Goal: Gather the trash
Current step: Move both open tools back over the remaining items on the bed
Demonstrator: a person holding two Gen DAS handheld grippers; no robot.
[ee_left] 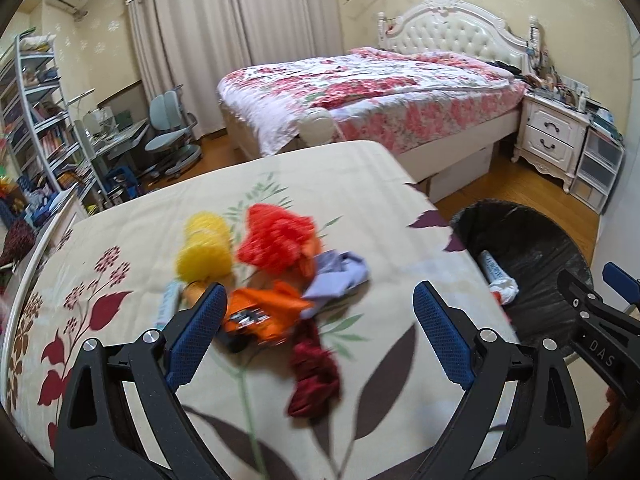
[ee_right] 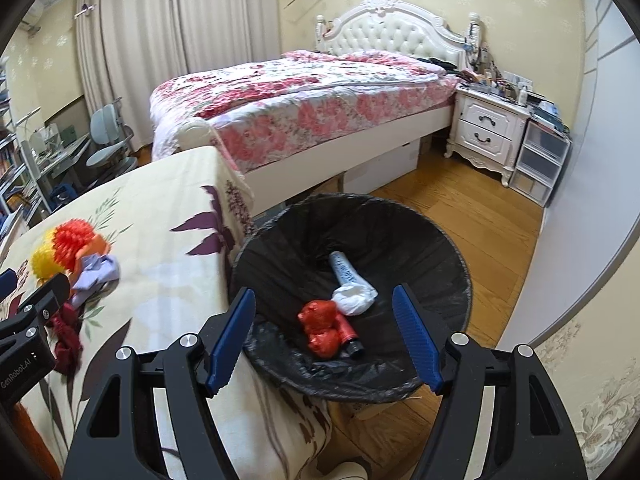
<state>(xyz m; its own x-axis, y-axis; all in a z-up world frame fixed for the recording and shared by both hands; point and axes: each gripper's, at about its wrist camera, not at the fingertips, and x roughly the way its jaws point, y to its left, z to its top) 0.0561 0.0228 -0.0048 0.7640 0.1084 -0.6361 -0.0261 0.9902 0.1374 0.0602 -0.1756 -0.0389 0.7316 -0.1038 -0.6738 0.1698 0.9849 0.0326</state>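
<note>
Over the bin [ee_right: 436, 240], right gripper [ee_right: 324, 336] jaws apart, empty; red wrapper [ee_right: 320, 328], tube [ee_right: 344, 270], white wad [ee_right: 354, 298] inside. Left gripper [ee_left: 320, 332] spread, empty, above table [ee_left: 120, 232] pile: orange packet [ee_left: 260, 316], blurred, probably foil.

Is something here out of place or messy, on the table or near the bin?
Yes. A loose heap lies on the tablecloth: a yellow pompom, an orange-red pompom, a lilac cloth, an orange wrapper and a dark red rag. Nothing has spilled around the bin.

Floral-clothed table [ee_left: 132, 240] with yellow pompom [ee_left: 206, 250], orange pompom [ee_left: 276, 240], crumpled wrappers [ee_left: 264, 316].
</note>
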